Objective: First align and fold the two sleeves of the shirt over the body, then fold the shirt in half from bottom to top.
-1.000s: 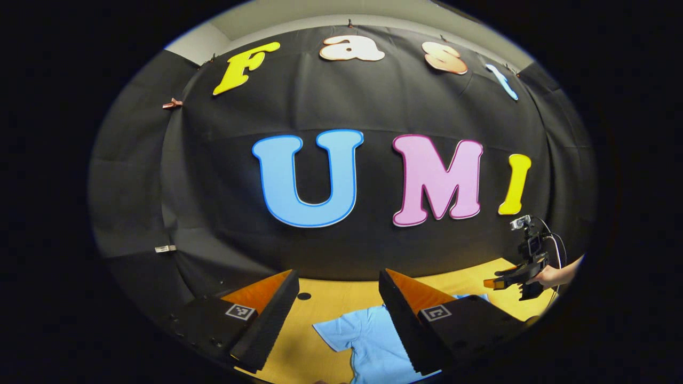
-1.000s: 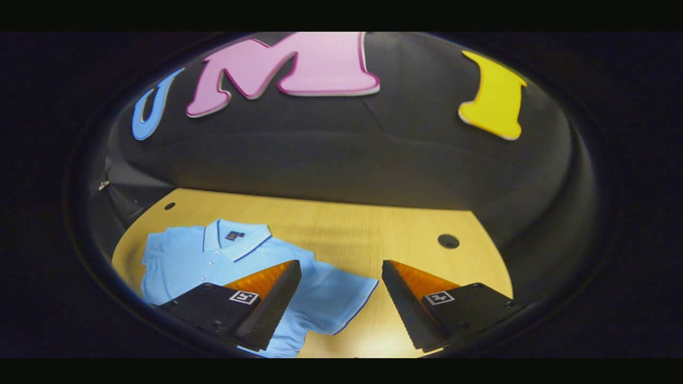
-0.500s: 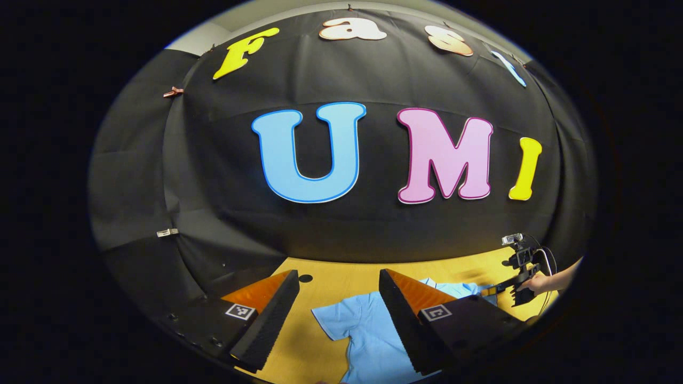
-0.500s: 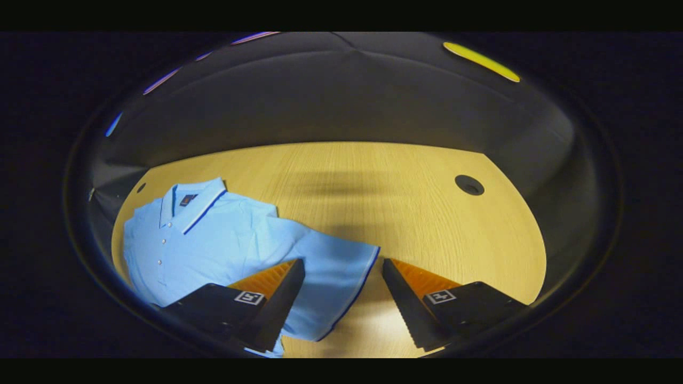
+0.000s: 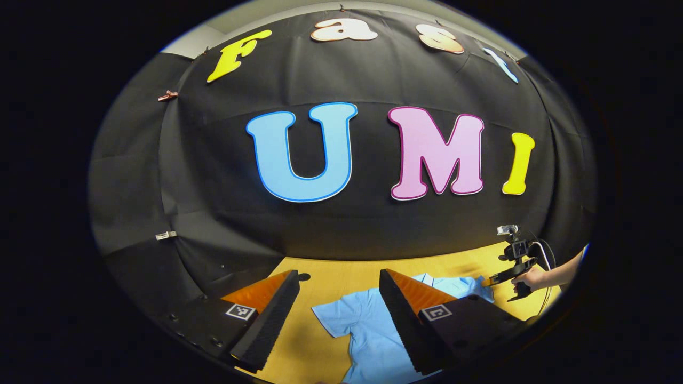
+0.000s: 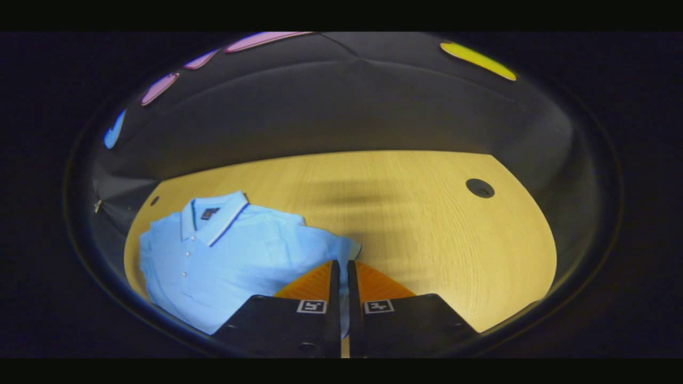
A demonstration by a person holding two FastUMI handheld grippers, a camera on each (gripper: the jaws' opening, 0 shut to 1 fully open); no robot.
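A: We log the light blue shirt (image 6: 229,250) lying flat on the wooden table (image 6: 427,213), collar toward the booth wall, buttons up.

B: Right gripper (image 6: 343,266): we see its fingers pressed nearly together, with the shirt's near sleeve (image 6: 341,248) pinched at their tips.

A: Left gripper (image 5: 336,288): we note the fingers standing wide apart above the table, holding nothing; the other sleeve (image 5: 333,320) lies between them, lower down.

B: In the left gripper view, we also spot a hand (image 5: 531,278) at the shirt's far side.
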